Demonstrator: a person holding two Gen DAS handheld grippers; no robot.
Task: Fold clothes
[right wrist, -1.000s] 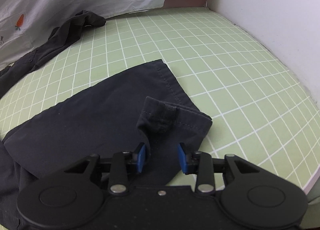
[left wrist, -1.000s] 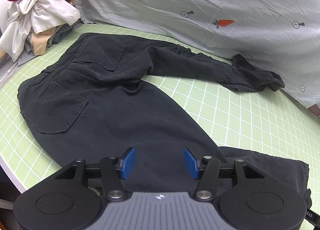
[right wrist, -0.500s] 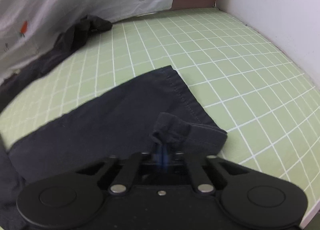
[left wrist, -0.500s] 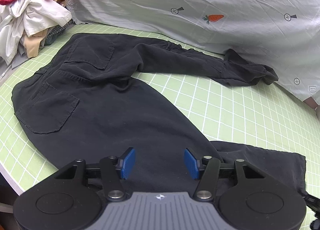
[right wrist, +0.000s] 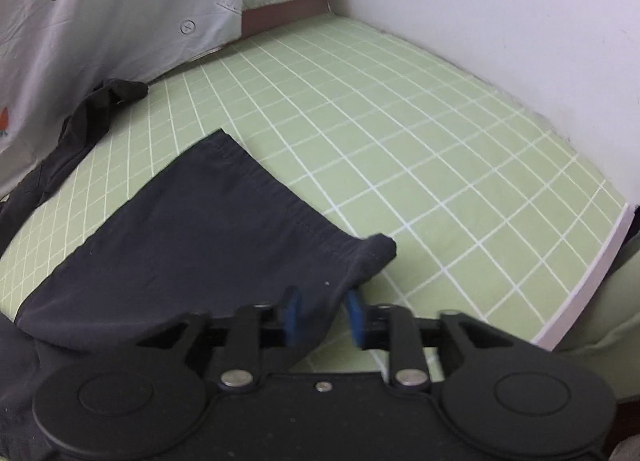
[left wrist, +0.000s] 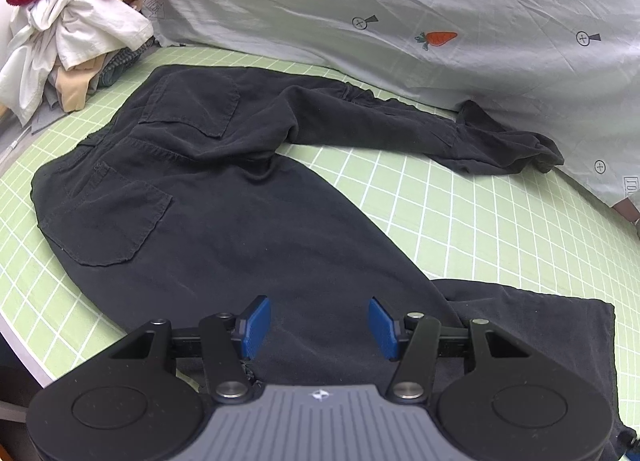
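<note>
Black trousers point(left wrist: 224, 197) lie spread on the green grid mat point(left wrist: 460, 221), seat side up with both back pockets showing. The right gripper point(right wrist: 320, 315) has its blue pads parted, and its jaws have just been opening; the hem corner of the near trouser leg point(right wrist: 200, 237) lies between them, with a gap visible on the right pad's side, so the cloth sits loose there and is not squeezed. The hem edge next to it bunches into a small roll on the mat. Beyond it the mat is bare up to a white wall point(right wrist: 500, 21).

The left gripper point(left wrist: 319, 325) hangs over the middle of that same leg with its jaws standing apart and nothing clamped; the dark cloth lies flat under the pads. From there the leg widens toward the waistband at the left edge of the mat. The far leg point(left wrist: 400, 125) stretches away to the right, its crumpled cuff just beside a pale sheet printed with carrots point(left wrist: 400, 13). At the far left corner sits a heap of other clothes point(left wrist: 76, 29), white and beige with a red piece on top.
</note>
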